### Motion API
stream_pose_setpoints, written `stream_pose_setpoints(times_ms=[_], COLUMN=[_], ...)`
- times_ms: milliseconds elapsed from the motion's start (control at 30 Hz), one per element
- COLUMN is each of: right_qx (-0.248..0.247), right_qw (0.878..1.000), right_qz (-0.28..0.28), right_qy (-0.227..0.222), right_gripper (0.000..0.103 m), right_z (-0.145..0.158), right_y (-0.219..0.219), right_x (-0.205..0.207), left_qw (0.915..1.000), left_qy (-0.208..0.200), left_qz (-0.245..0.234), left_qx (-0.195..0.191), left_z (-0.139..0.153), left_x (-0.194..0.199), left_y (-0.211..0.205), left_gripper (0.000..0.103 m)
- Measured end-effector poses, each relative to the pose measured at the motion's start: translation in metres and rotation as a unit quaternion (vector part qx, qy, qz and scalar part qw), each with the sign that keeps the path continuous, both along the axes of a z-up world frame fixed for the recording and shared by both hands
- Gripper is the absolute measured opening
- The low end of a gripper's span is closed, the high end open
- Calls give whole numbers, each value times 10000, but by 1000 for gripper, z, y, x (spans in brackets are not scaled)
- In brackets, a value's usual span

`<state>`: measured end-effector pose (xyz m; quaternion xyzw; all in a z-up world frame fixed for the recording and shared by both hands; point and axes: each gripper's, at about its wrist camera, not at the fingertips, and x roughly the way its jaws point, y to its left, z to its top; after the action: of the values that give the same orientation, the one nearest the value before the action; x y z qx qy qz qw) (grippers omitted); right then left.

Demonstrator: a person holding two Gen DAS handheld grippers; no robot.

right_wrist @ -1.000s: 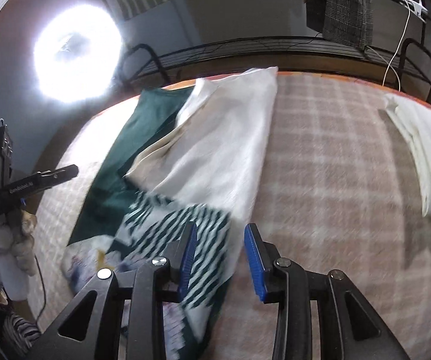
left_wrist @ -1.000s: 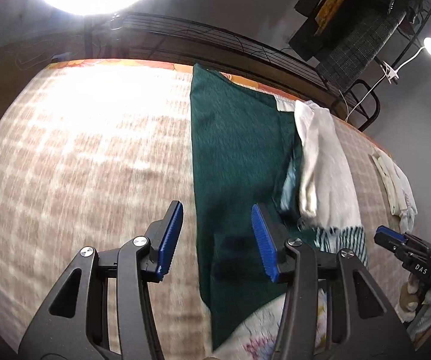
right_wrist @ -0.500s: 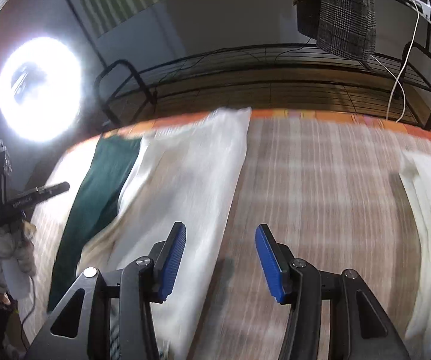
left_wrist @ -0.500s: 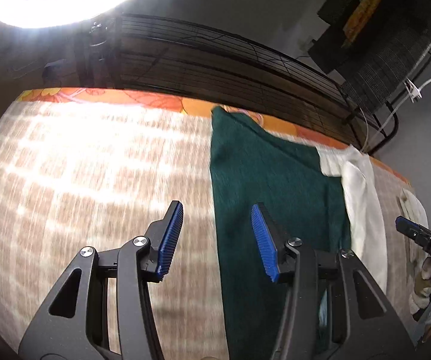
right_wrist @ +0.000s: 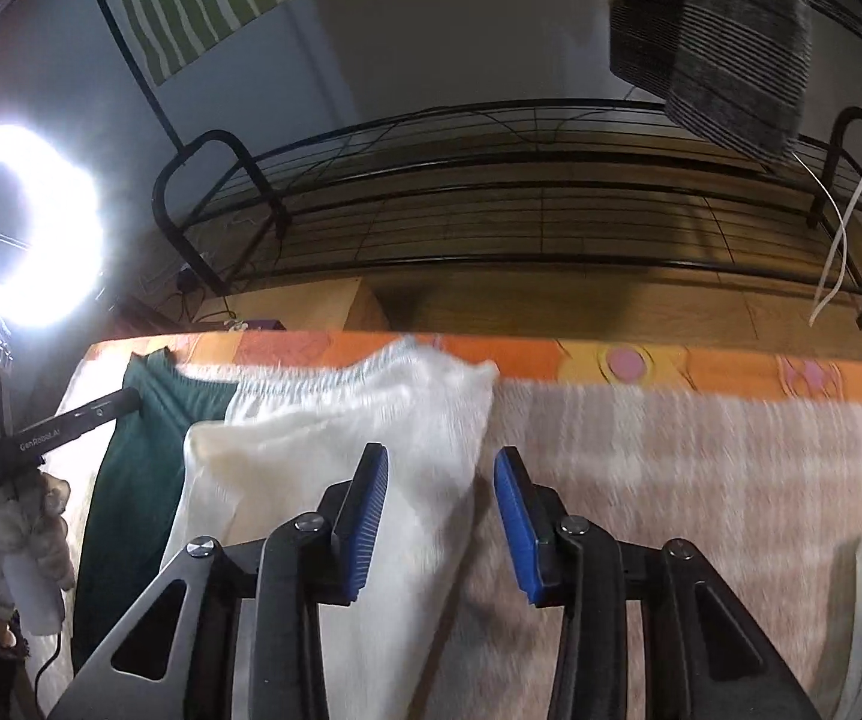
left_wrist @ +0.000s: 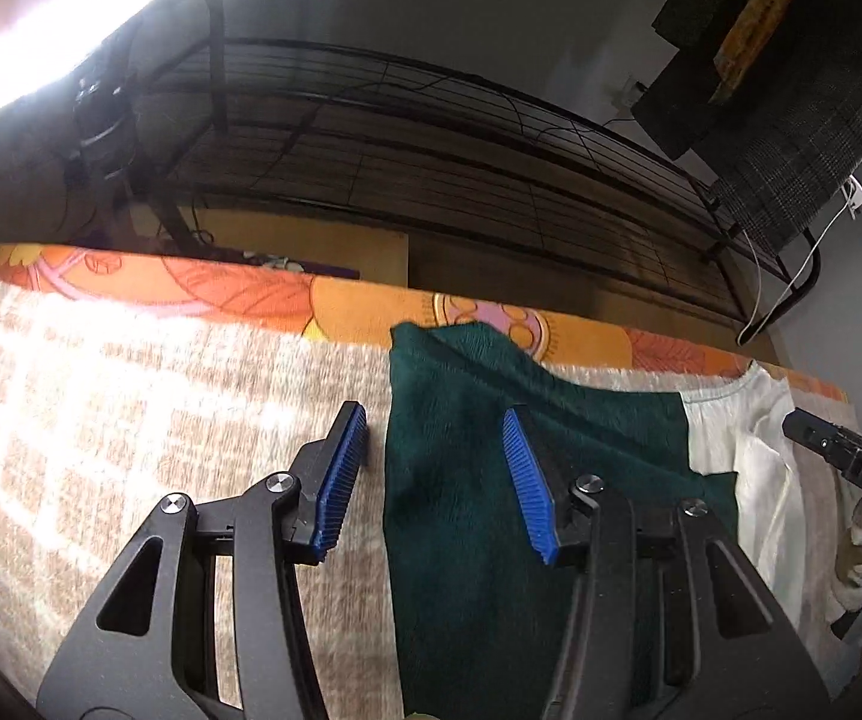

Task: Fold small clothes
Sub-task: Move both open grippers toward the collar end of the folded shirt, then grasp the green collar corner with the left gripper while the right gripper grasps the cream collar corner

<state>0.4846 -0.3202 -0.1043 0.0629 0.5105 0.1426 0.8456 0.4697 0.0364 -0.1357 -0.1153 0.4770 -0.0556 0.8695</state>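
While both claws are hovering spread wide with nothing between their pads, a plaid blanket (left_wrist: 131, 432) is lying beneath them as the largest item. Dark green garment (left_wrist: 460, 540): long, plush, lying flat, its left edge running between the fingers of the left gripper (left_wrist: 433, 477). Cream garment (right_wrist: 335, 462): soft, elastic-waisted, overlapping the green one's right side, its right edge passing between the fingers of the right gripper (right_wrist: 439, 519). Orange floral sheet (right_wrist: 700, 369): showing as a strip beyond both claws.
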Motion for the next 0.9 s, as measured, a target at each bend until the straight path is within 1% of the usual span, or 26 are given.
stream_pose_setpoints(times_ms=[100,200,233,267,300,333,367,433,467,600,800,900], right_qx=[-44,-164,-168,-149,-149,-152,-140,7,43,8,257,403], right_qw=[10000,9998,9998,9998,9997,9997,9997,9997,9996,9988,9977,9968], right_qz=[0,58,91,121,128,139,150,187,217,309,314,342], right_qy=[4,-82,-102,-103,-109,-120,-126,-141,-189,-371,-538,-605], right_gripper=[38,35,29,25,23,17,9,3,2,1,1,1], right_z=[-6,-10,-10,-11,-11,-11,-11,-8,-5,9,38,54], right_y=[7,15,17,19,19,20,20,20,20,24,20,19], right_x=[10,15,16,16,16,16,16,14,14,8,-11,-26], left_qw=[10000,9994,9991,9988,9984,9981,9982,9982,9983,9980,9970,9957], left_qy=[-55,-174,-199,-208,-224,-233,-231,-258,-286,-475,-675,-803], left_qz=[-14,-49,-65,-123,-143,-150,-177,-177,-176,-178,-294,-381], left_qx=[50,289,361,434,504,541,530,502,466,376,248,253], left_z=[0,-1,-2,-2,-2,-2,-1,1,2,16,45,61], left_x=[6,4,5,6,6,7,8,9,6,-6,-29,-46], left_y=[-4,-12,-15,-19,-21,-23,-25,-27,-25,-19,-17,-20], left_gripper=[49,49,46,30,21,3,2,1,1,1,1,0])
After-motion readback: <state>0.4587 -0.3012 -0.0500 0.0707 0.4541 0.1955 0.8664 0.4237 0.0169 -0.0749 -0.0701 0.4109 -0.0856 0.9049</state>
